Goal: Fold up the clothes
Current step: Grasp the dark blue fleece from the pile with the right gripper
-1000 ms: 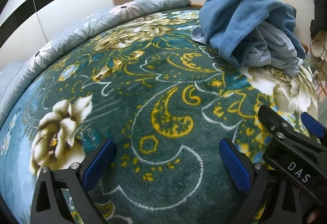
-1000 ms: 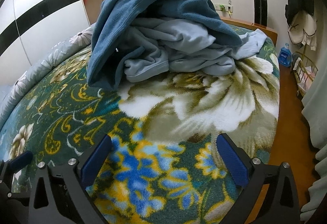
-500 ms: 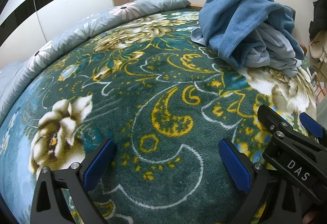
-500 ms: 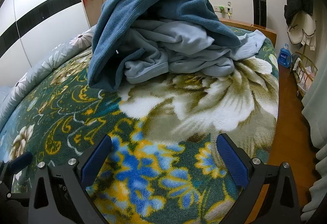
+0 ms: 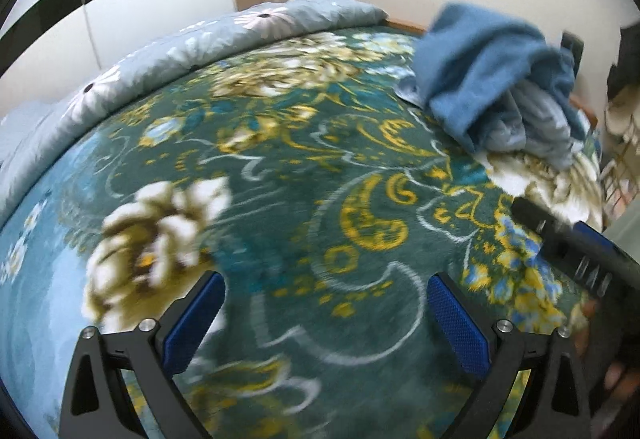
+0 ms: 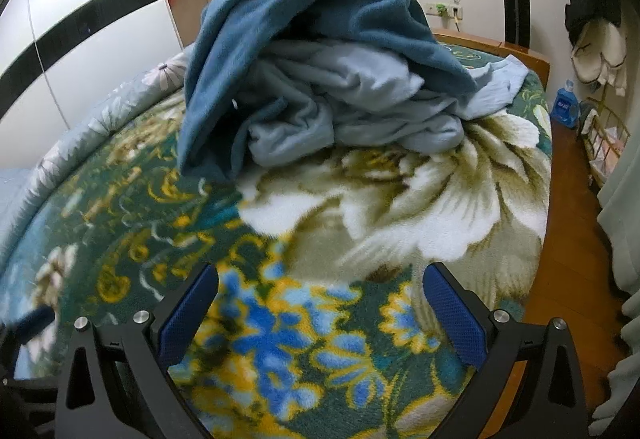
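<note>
A crumpled heap of clothes lies on the bed: a dark blue fleece garment (image 6: 320,11) draped over a pale blue one (image 6: 352,107). In the left wrist view the same heap (image 5: 492,79) sits far off at the upper right. My right gripper (image 6: 318,313) is open above the blanket, a short way in front of the heap, with nothing between its blue pads. My left gripper (image 5: 326,323) is open too, over bare blanket well left of the heap. The right gripper's black body (image 5: 576,255) shows at the right edge of the left wrist view.
A floral green blanket (image 5: 280,167) covers the bed, with a grey flowered quilt (image 5: 224,39) rolled along its far side. A wardrobe (image 6: 80,23) stands at the left. Wooden floor (image 6: 568,239), a blue bottle (image 6: 564,107) and a rack lie to the right of the bed.
Both grippers have moved forward toward the heap; the left wrist view has swung and is blurred. The clothes have not moved. Both grippers stay open.
</note>
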Tool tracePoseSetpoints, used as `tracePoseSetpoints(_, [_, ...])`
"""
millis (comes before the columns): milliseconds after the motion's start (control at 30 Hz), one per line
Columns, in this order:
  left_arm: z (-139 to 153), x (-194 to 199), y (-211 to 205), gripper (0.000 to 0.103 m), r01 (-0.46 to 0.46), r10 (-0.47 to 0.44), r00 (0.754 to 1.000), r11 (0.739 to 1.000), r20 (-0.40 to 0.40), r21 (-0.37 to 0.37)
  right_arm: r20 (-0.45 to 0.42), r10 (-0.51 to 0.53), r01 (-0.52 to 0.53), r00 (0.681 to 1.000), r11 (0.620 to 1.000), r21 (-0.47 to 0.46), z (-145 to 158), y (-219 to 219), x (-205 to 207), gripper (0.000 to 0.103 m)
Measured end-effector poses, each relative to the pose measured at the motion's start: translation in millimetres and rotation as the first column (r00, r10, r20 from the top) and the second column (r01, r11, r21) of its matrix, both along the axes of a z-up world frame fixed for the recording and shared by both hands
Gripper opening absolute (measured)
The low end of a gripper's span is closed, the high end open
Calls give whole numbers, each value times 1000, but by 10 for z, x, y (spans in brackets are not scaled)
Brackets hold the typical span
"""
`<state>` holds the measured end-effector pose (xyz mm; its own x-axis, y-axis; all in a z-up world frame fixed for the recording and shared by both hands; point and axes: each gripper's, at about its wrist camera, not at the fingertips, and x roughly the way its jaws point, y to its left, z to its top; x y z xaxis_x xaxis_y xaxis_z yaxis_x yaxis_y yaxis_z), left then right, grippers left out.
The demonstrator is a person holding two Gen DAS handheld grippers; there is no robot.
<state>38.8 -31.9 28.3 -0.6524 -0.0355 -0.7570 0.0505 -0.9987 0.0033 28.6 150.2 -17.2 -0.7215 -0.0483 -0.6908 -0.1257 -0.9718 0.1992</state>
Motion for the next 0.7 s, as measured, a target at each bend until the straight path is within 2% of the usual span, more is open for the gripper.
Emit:
tracePoseSetpoints(233, [411,529,-715,102,-86,84,991,996,-102,-19,-146,67,-95,987,977,-191,545,90,-289,103])
tracePoseSetpoints(300, [466,696,-967,102,-129,127,986,992,-112,-11,-108,128,-154,986,947,-280,603,95,-529,103])
tracePoseSetpoints(367, [509,860,-1207,102,-170,169,979,985,-118,3,-85,150,-169,985,940,-298,670,51,-685,103])
tracePoseSetpoints(433, [538,1020,-1430,102,-210,211,970,977,-117,20,-119,152,-178,981,950,-258,756,-7,-744,103])
tracePoseSetpoints(500, [561,1172,-1613,102,-242,244,962,970,-122,31,-127,154,-184,980,944,-273,789,-22,-853,102])
tracePoseSetpoints(533, [569,1236,-1666,102,-252,254,959,967,-123,30,-122,135,-166,983,943,-288,787,-10,-899,97])
tracePoseSetpoints(600, [583,1365,-1801,102,-274,276,952,961,-134,29,-83,67,-89,994,950,-300,744,44,-1013,79])
tracePoseSetpoints(633, [589,1430,-1868,102,-285,287,948,958,-140,29,-57,59,-75,997,941,-329,705,96,-1061,60])
tracePoseSetpoints(667, [591,1480,-1923,102,-298,299,942,954,-152,29,-30,52,-59,998,932,-358,667,148,-1108,35])
tracePoseSetpoints(700, [593,1529,-1978,102,-311,311,936,950,-165,29,-7,45,-44,999,922,-384,638,196,-1143,28])
